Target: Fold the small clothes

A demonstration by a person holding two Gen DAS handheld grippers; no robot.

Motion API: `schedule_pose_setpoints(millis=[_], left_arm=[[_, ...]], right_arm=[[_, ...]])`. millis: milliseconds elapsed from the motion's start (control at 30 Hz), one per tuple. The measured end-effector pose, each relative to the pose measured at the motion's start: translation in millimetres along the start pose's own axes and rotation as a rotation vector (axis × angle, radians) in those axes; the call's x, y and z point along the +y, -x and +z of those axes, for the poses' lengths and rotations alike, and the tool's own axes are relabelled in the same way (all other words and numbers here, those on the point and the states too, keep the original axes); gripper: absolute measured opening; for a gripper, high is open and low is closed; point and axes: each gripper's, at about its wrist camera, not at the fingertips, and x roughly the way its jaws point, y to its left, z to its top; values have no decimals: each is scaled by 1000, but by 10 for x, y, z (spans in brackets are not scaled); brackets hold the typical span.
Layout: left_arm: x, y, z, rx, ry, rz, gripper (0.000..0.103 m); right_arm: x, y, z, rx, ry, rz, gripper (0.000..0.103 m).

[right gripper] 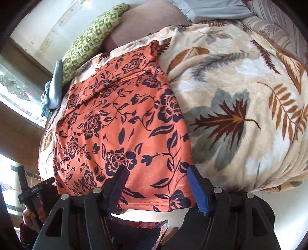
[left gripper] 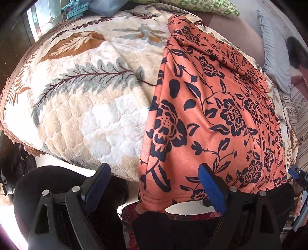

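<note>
An orange garment with a dark floral print (left gripper: 207, 115) lies spread flat on a cream plush blanket with leaf patterns (left gripper: 86, 100). Its hem hangs slightly over the near edge. My left gripper (left gripper: 154, 184) hovers open over the garment's near left corner, and its blue pads (left gripper: 211, 188) stand wide apart, pressing on nothing. In the right wrist view the same garment (right gripper: 123, 119) fills the middle. My right gripper (right gripper: 158, 184) is open above the near right corner of the hem, with the cloth lying under the gap and not pinched. The blanket (right gripper: 240, 107) stretches off to the right.
A green patterned pillow (right gripper: 92, 42) and grey cloth (right gripper: 211, 9) lie at the far side. Blue-teal cloth (right gripper: 52, 90) is bunched at the far left by a window. A hand holding the left gripper's handle (right gripper: 30, 194) shows at the left. The person's dark patterned clothing (left gripper: 173, 227) is just below the bed edge.
</note>
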Motion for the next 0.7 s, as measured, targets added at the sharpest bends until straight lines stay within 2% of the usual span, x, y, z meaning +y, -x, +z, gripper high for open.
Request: schedule_pose_setpoints(millis=[133,233,300,333,367,433,500,700], left_arm=[[81,-7,137,10,50,-49,92],[82,-83,145,31,45,-55,92],[64,-162,92,55,29,-67,91],[45,-210,48,70,19,-67,85],[37,-255,1,88,9,-69,71],[20,-349,-95,133,-16,-76,57],[38,-395,-169,144,-22,-61,56],[195,-423,-205,166,44,-85,58]], right_arm=[[-49,-217,-42,48,-37,-56,68],[-124,-351,-65,85,-100,-31,68],[-151,-425,-92,105,-124,-13,61],[-156,-456,-103,118,-123,-13,48],[-162,-482,-115,127,-119,-16,39],[-179,-508,-134,125,-123,-23,39],[-199,-541,-143,134,-135,-23,37],[-188,-571,-137,148,-125,-34,37]])
